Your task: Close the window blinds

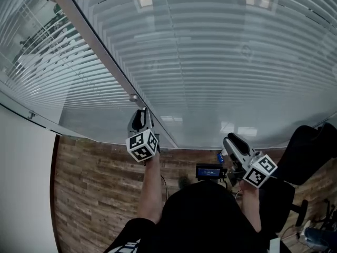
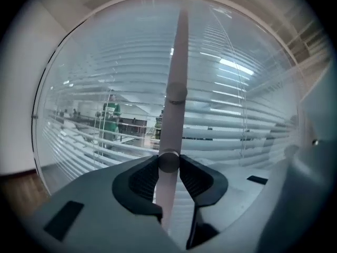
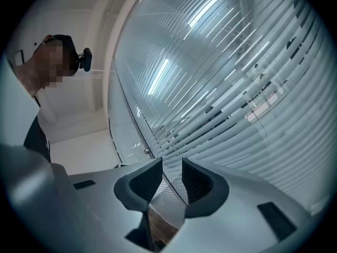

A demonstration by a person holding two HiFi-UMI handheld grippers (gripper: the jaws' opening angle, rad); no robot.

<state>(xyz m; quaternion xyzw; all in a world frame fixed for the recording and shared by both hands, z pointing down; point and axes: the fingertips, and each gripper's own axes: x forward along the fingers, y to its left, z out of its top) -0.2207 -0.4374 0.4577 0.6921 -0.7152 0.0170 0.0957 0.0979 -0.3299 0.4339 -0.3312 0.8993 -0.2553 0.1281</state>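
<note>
wand (image 2: 175, 62) rises upright from the left gripper (image 2: 168, 165), which pinches its lower end; right gripper (image 3: 171, 168), spread and empty, is well apart from the wand.

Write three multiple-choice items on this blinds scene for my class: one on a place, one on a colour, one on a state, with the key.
1. Where is the round knob?
A. Between the jaws of the left gripper.
B. Between the jaws of the right gripper.
C. On the floor.

2. What colour is the floor?
A. Green.
B. Brown.
C. White.

3. How do the right gripper's jaws stand?
A. Closed tight together.
B. Closed on the round knob.
C. Apart, with nothing between them.

Key:
1 A: the left gripper view shows the pads pressing on the round knob.
2 B: the head view shows brown wood planks.
3 C: the right gripper view shows a clear gap between the jaws.
</note>
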